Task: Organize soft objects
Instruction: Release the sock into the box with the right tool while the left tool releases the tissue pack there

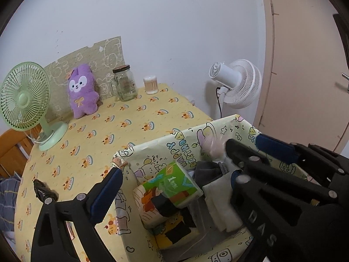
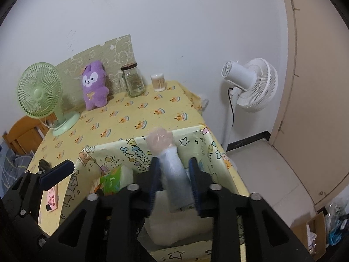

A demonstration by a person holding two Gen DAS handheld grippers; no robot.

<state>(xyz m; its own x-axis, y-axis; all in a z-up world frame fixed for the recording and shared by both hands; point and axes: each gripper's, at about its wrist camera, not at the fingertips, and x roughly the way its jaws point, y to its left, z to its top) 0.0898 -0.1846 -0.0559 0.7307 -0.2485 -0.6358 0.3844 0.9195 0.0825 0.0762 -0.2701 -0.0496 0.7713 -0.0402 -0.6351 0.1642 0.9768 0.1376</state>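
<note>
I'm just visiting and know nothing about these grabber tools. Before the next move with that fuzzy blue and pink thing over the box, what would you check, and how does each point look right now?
1. Right gripper let go of the blue and pink soft item: ok; jaws have just been opening and gaps show on both sides.
2. Item over the patterned storage box: ok, it hangs above the opening.
3. Item settled inside: cannot tell, it is blurred.
4. Left gripper clear of the item: ok, wide open, nothing between its fingers.
5. Room in the box: cannot tell; the tissue pack and folded cloths already fill much of it.
6. Purple plush put away: not ok, it sits on the table.
</note>
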